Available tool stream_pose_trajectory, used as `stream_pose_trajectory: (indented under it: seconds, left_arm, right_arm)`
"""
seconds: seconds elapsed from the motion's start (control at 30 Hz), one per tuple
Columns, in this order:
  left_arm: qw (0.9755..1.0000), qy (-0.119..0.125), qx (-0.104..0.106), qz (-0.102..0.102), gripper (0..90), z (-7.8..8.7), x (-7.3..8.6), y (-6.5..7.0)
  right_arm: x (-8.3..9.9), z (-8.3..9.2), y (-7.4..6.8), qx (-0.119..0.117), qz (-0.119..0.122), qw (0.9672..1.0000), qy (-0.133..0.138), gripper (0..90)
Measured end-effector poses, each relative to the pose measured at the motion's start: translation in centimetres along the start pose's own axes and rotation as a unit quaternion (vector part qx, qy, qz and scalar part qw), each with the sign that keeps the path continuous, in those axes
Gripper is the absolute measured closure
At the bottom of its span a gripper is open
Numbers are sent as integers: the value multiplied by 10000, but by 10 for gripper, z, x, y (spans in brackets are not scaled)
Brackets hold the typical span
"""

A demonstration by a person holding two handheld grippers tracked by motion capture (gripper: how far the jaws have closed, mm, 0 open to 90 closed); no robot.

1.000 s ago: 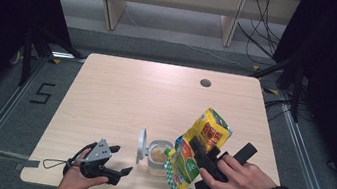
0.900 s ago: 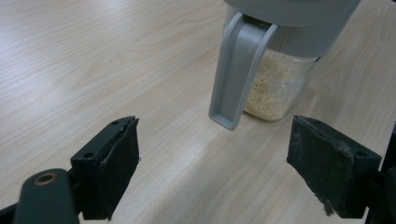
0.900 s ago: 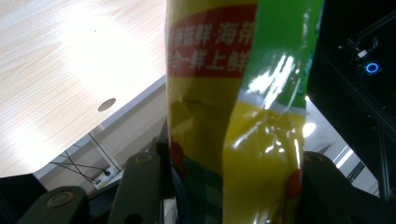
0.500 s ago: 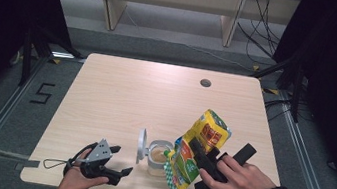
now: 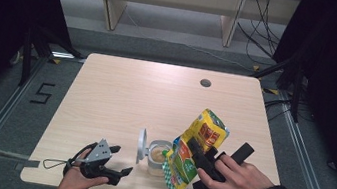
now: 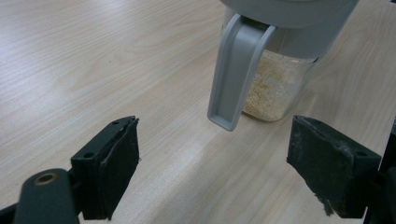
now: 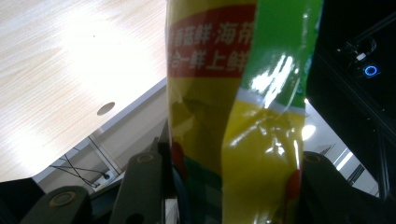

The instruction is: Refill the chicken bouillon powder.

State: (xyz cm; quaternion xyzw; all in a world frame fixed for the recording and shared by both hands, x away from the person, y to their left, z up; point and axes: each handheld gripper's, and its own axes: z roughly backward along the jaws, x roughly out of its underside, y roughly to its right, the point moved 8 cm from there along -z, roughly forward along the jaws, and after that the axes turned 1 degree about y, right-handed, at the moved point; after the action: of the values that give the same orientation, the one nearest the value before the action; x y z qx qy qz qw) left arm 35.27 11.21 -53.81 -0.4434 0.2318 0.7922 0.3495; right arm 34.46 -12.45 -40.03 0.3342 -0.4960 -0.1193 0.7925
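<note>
Right tongs [image 5: 198,152] clamp the bag [image 5: 196,149], hiding the jar's [image 5: 158,156] mouth.

A yellow-green snack bag [image 5: 197,152] tilts mouth-down over the open clear jar [image 5: 158,156], part-filled with pale grains.

One table [image 5: 121,92] bears one clear jar [image 5: 158,153] with one grey lid [image 5: 141,145], one snack bag [image 5: 196,149], and two grippers [image 5: 115,160] [image 5: 198,154].
</note>
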Motion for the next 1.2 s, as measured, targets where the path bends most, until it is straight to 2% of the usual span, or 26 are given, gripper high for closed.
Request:
stream_pose_trajectory:
  seconds: [0.23,0.5,0.53,0.57,0.63,0.73,0.83,0.97,1.07,1.2]
  left_arm:
    - [10000,-12,-3,1,161,0,0,0]
    - [10000,-29,-28,0,161,0,1,0]
    - [10000,-12,-19,63,161,-1,1,0]
    - [9999,-141,-26,10,161,0,3,-1]
    - [9999,-8,16,121,161,-1,1,2]
    - [10000,-43,-44,63,161,0,1,0]
    - [10000,21,-2,42,161,-1,0,0]
    - [10000,-10,-19,18,161,0,1,0]
    - [10000,-29,-4,0,161,0,1,-1]
    - [9999,-17,1,126,161,0,1,1]
  right_arm:
    - [3,0,-1,-28,43,10000,-23,615]
    - [0,0,-4,-44,-31,10000,14,616]
    - [0,0,-4,-47,-35,10000,11,616]
    - [0,0,-5,-53,-42,10000,10,618]
    - [0,0,-5,-63,-33,10000,9,618]
    - [1,1,-5,-51,-8,10000,11,619]
    - [2,2,-4,-42,-33,10000,-6,619]
    - [2,2,-4,-53,2,10000,-5,620]
    - [1,3,-6,-68,-61,10000,14,620]
    - [2,4,-5,-54,6,10000,1,621]
